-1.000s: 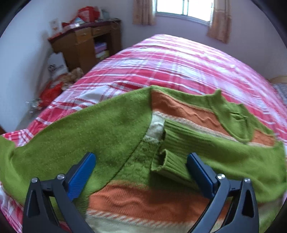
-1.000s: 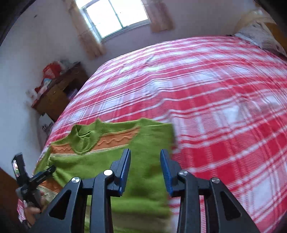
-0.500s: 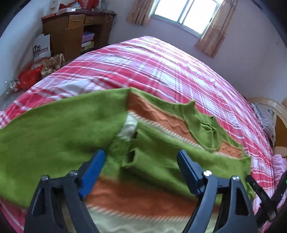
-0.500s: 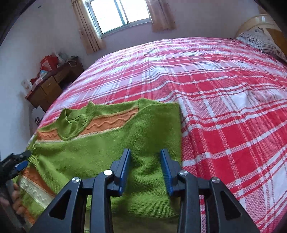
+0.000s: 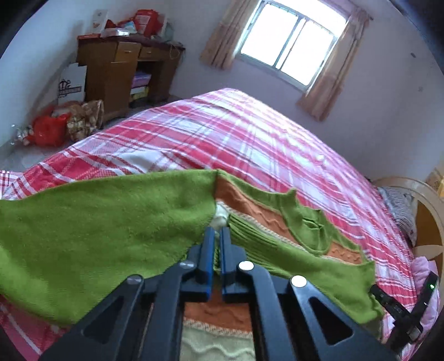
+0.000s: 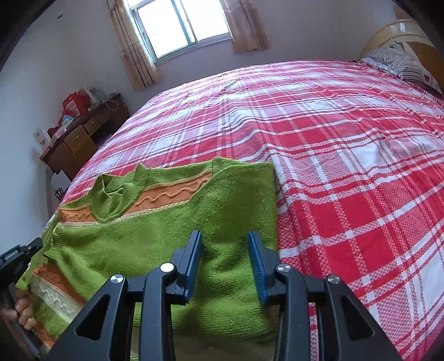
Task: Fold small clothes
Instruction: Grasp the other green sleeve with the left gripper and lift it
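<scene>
A small green sweater (image 6: pixel 155 233) with orange and cream stripes lies on the red plaid bed (image 6: pixel 347 155), its right sleeve folded across the body. In the left wrist view the sweater (image 5: pixel 277 236) has its left sleeve (image 5: pixel 97 230) lifted. My left gripper (image 5: pixel 217 236) is shut on the ribbed sleeve cuff and holds it above the body. My right gripper (image 6: pixel 225 241) is open and empty just above the folded right side. The left gripper also shows at the left edge of the right wrist view (image 6: pixel 16 258).
A wooden desk (image 5: pixel 122 72) with clutter stands by the wall to the left, with bags (image 5: pixel 63 122) on the floor. A window (image 6: pixel 183 25) is at the far wall. A pillow (image 6: pixel 402 66) and headboard (image 6: pixel 410 39) are at the right end.
My left gripper closed on the sleeve cuff and lifted the left sleeve. My right gripper stayed open and came lower over the sweater's folded right side.
</scene>
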